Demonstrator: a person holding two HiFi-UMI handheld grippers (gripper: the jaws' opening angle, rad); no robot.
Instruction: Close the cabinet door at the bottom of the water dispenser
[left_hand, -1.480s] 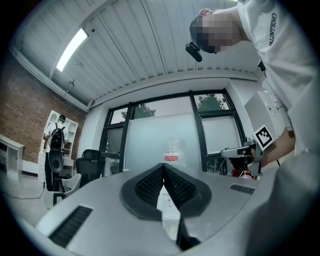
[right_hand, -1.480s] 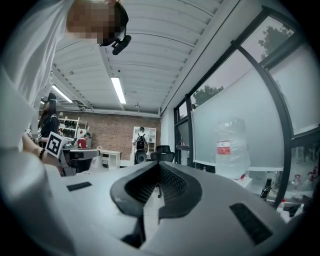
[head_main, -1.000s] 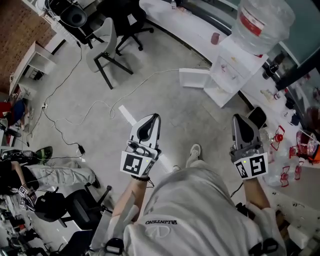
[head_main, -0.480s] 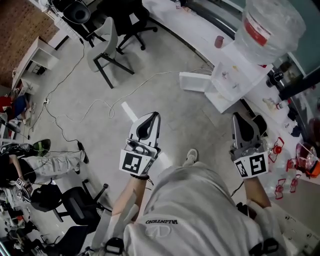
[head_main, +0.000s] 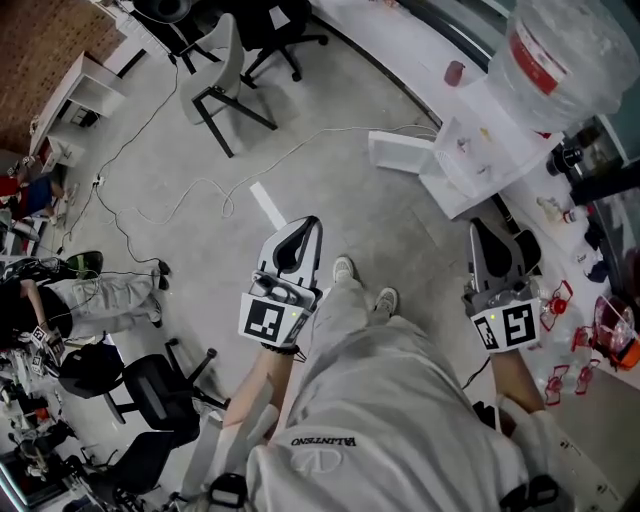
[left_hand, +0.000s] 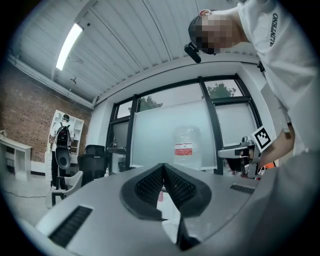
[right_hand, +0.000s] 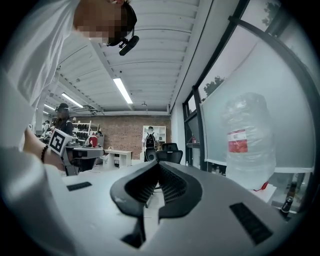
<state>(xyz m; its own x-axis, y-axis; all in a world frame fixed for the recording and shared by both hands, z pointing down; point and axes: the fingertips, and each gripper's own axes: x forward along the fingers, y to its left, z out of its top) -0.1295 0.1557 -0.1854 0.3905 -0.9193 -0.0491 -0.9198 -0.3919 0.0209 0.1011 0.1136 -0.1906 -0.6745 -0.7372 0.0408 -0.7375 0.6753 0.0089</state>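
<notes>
Currently, in the head view, the white water dispenser with a clear plastic bottle (head_main: 478, 160) stands at the upper right, against a long white table (head_main: 385, 55). Its white bottom cabinet door (head_main: 400, 152) stands open, swung out from the base toward the picture's left, with its long edge running roughly left to right across the grey floor (head_main: 200, 160). The door lies ahead of both tools: up and to the right of your left tool (head_main: 306, 234), up and to the left of your right tool (head_main: 484, 240). The right tool is nearer the dispenser body, while the left tool probably faces the door's free end. Both are well apart from the door.

In the left gripper view, the left tool (left_hand: 162, 172) has its ribbed pads pressed together with nothing between them. The bottle (left_hand: 187, 146) sits straight ahead above them; the door itself does not show.

In the right gripper view, the right tool (right_hand: 158, 176) is likewise closed and empty. The bottle (right_hand: 247, 145) stands off to the right of its line.
</notes>
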